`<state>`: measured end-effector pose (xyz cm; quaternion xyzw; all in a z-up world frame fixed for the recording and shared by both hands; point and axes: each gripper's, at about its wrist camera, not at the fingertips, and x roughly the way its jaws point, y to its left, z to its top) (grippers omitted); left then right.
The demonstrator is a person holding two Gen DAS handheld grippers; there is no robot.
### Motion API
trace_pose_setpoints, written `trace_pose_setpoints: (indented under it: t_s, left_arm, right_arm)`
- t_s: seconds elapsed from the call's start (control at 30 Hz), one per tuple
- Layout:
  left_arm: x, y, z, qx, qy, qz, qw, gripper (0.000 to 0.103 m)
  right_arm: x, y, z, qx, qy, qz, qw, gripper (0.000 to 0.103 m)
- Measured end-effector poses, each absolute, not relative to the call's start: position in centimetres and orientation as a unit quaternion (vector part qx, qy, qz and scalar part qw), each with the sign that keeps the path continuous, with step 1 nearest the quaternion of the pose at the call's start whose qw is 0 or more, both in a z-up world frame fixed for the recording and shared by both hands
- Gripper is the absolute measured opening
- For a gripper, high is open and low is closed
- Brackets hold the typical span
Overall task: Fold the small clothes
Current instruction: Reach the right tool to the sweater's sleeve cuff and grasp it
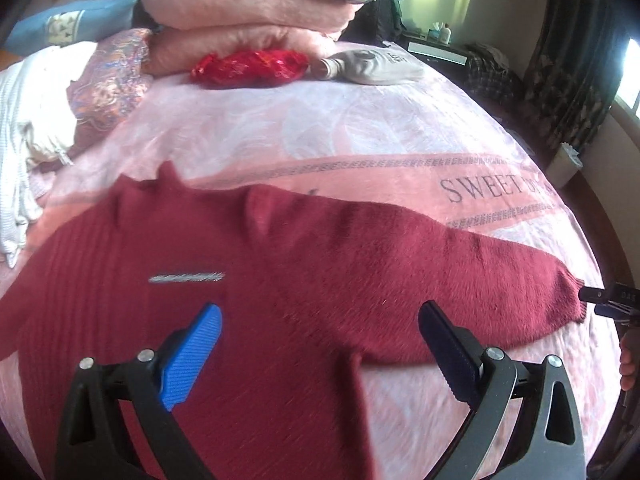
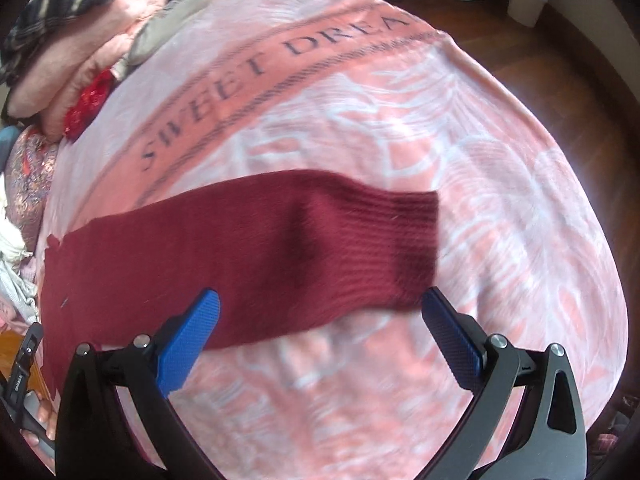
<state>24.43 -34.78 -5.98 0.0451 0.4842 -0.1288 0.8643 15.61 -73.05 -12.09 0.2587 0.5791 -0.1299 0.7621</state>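
Observation:
A dark red knit sweater (image 1: 248, 280) lies flat on the pink bed blanket (image 1: 320, 128), its right sleeve (image 1: 480, 280) stretched out to the right. My left gripper (image 1: 320, 316) is open and empty, hovering above the sweater's body near the armpit. In the right wrist view the sleeve (image 2: 280, 248) lies across the blanket (image 2: 480, 160), ribbed cuff (image 2: 408, 236) to the right. My right gripper (image 2: 320, 304) is open and empty just above the sleeve near the cuff. The right gripper's tip also shows in the left wrist view (image 1: 608, 300) beside the cuff.
Folded pink blankets (image 1: 248, 12), a shiny red cloth (image 1: 248, 66) and a grey garment (image 1: 372, 64) sit at the bed's far end. White knitwear (image 1: 20, 128) and a patterned pillow (image 1: 116, 76) lie at left. Dark wooden floor (image 2: 560, 52) lies beyond the bed's edge.

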Motion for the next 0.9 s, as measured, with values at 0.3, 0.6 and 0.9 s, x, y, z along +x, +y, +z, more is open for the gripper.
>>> trace_pose_setpoints:
  t_s: [0.3, 0.6, 0.9]
  left_arm:
    - [26.1, -35.3, -8.0, 0.055, 0.484, -0.103, 0.867, 0.099]
    - [26.9, -34.6, -8.6, 0.054, 0.489, -0.088, 0.866, 0.099]
    - [27.1, -33.3, -8.5, 0.062, 0.485, -0.082, 0.869, 0.099]
  right_arm:
    - [15.3, -77.0, -14.7, 0.31, 0.575, -0.1, 0.75, 0.087]
    - [16.2, -75.9, -12.8, 0.289, 0.557, -0.056, 0.776, 0.005]
    - [15.8, -76.3, -11.6, 0.176, 0.572, -0.177, 0.781, 0.005]
